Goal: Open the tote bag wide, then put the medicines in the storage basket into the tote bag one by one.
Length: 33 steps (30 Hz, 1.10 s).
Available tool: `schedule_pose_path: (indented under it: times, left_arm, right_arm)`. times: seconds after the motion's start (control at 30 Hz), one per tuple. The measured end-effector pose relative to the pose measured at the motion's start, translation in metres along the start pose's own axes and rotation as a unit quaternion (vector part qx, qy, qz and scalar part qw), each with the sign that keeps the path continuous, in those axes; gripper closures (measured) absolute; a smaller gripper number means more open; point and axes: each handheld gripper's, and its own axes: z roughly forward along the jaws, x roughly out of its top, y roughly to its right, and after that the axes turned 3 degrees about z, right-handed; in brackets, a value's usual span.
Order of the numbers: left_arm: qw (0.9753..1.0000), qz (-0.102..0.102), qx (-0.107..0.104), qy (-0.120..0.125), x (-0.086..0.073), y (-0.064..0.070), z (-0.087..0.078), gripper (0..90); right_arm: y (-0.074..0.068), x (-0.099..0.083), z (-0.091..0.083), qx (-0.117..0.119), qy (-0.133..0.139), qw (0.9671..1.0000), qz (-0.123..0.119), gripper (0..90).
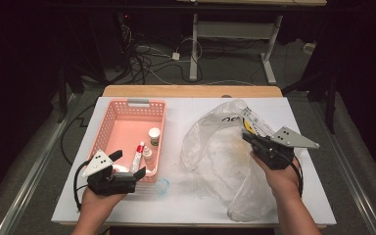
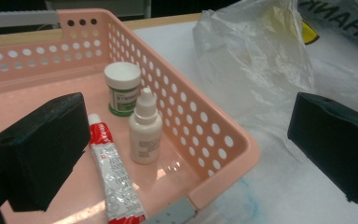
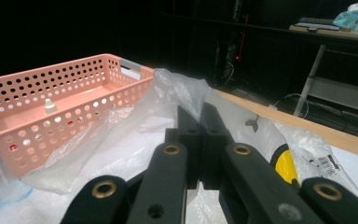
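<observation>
Right gripper view: right gripper [image 3: 200,122] fingers clamped on plastic bag [image 3: 168,93].

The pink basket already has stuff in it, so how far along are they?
Three items lie in the pink basket: a jar, a dropper bottle, a tube. The right gripper pinches the plastic bag; the left gripper is open. Something yellow remains inside.

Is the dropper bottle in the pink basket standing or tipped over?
Standing: the dropper bottle sits upright, cap up, on the basket floor.

2 black hand-held grippers [image 1: 127,169] [image 1: 248,138], grey three-cornered plates, brass-coloured rivets, trailing black cables.
</observation>
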Motion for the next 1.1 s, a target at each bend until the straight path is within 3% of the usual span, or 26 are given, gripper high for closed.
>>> schedule_pose_path:
  times: [0.17, 0.63, 0.83, 1.1]
  left_arm:
    - [0.9998, -0.016, 0.005, 0.007, 0.014, -0.009, -0.001, 0.0]
    - [0.9993, -0.014, 0.035, 0.005, 0.044, -0.04, 0.02, 0.0]
    - [0.9983, -0.032, 0.045, -0.016, 0.052, -0.061, 0.035, 0.1]
    - [0.9948, -0.026, 0.059, -0.078, 0.058, -0.081, 0.055, 1.4]
  right_arm:
    - [0.001, 0.0, -0.001, 0.001, 0.002, 1.0, 0.0, 90.0]
    - [0.001, -0.005, 0.001, 0.004, -0.007, 1.0, 0.001, 90.0]
    - [0.001, -0.005, 0.002, 0.005, -0.007, 1.0, 0.001, 90.0]
    - [0.003, -0.006, 0.004, 0.004, -0.007, 0.9999, 0.007, 90.0]
